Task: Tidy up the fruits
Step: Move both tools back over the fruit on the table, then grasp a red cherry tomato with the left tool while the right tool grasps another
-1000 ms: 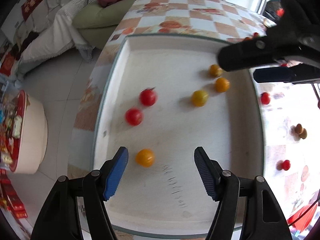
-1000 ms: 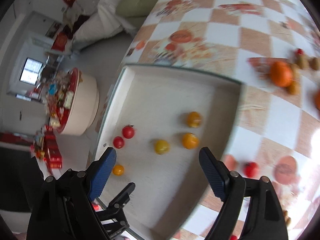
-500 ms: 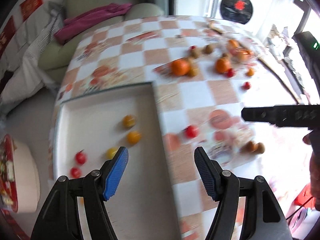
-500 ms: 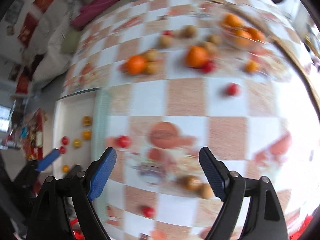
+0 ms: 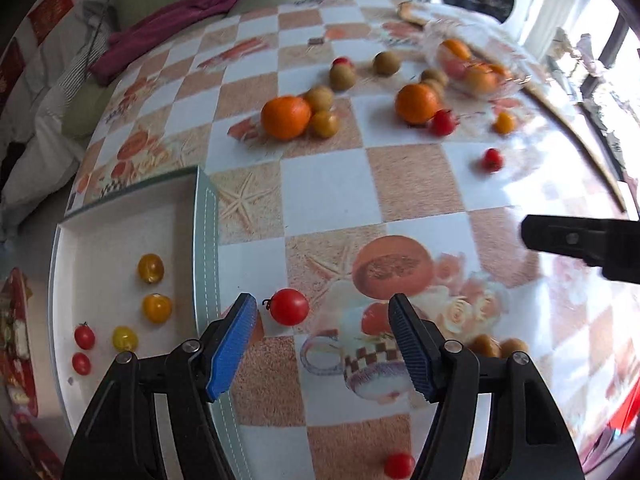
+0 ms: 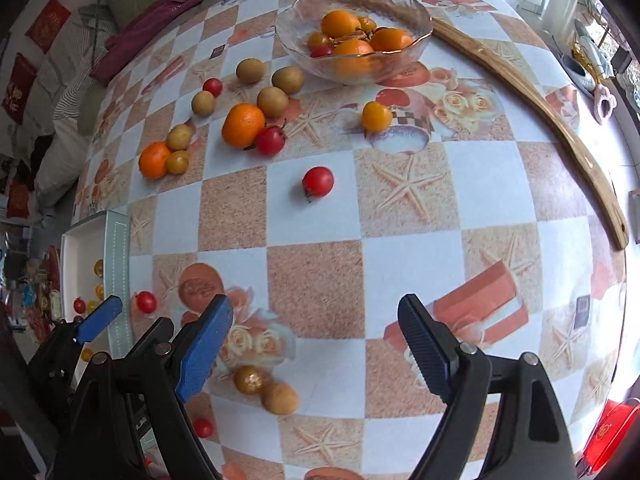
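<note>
My left gripper (image 5: 322, 344) is open and empty, low over the checkered tablecloth, with a red cherry tomato (image 5: 289, 306) just ahead of its left finger. The white tray (image 5: 100, 232) at left holds several red and yellow cherry tomatoes. My right gripper (image 6: 316, 348) is open and empty above the table's near part. A red tomato (image 6: 317, 181) lies ahead of it. Oranges (image 6: 243, 125), brown longans (image 6: 272, 101) and more tomatoes are scattered further back. The left gripper's fingers (image 6: 98, 318) show at the lower left of the right wrist view.
A glass bowl (image 6: 404, 8) with oranges and small tomatoes stands at the back. A long wooden stick (image 6: 560, 128) lies along the right edge. Two longans (image 6: 264, 388) and a red tomato (image 6: 203, 427) lie near the front edge. A sofa stands beyond the table.
Both grippers have swung from over the tray to over the tablecloth at its right. The left one has come down close to a red tomato. Both stay open.
</note>
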`<action>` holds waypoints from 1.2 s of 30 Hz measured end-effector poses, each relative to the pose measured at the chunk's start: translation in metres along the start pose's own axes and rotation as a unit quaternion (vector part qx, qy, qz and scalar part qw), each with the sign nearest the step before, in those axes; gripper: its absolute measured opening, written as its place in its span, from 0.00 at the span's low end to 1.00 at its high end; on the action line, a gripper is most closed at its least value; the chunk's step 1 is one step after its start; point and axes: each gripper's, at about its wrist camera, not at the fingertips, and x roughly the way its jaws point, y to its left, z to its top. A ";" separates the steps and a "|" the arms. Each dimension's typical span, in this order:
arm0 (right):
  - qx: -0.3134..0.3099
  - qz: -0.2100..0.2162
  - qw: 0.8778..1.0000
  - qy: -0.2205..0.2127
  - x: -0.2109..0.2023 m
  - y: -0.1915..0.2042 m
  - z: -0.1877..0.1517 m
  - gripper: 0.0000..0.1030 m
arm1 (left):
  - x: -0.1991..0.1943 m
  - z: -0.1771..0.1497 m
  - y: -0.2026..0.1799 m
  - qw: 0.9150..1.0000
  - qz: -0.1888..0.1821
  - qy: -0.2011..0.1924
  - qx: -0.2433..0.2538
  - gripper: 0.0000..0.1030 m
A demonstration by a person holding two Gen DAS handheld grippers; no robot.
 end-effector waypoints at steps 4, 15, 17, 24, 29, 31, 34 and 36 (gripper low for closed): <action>-0.018 -0.001 1.000 -0.001 0.009 0.002 0.011 0.85 | 0.013 0.001 0.001 1.000 0.013 0.015 -0.009 0.68; -0.079 -0.037 0.996 -0.018 0.036 0.023 0.044 0.58 | 0.023 0.004 0.009 0.998 -0.004 0.016 -0.053 0.68; -0.093 -0.049 0.994 -0.022 0.038 0.030 0.048 0.48 | 0.025 0.003 0.013 0.997 -0.017 0.017 -0.067 0.68; -0.094 -0.067 0.993 -0.037 0.042 0.034 0.054 0.20 | 0.023 -0.002 0.015 0.998 -0.030 0.011 -0.059 0.68; -0.084 -0.051 0.994 -0.044 0.041 0.027 0.053 0.20 | 0.021 -0.006 0.014 0.998 -0.032 0.010 -0.046 0.67; -0.080 -0.046 0.995 -0.046 0.040 0.024 0.051 0.20 | 0.019 -0.006 0.014 0.998 -0.031 0.007 -0.045 0.60; -0.074 -0.034 0.996 -0.046 0.035 0.017 0.047 0.20 | 0.018 -0.004 0.012 0.999 -0.034 0.005 -0.042 0.43; -0.072 -0.030 0.996 -0.047 0.031 0.014 0.044 0.20 | 0.016 -0.003 0.010 0.999 -0.034 0.003 -0.040 0.27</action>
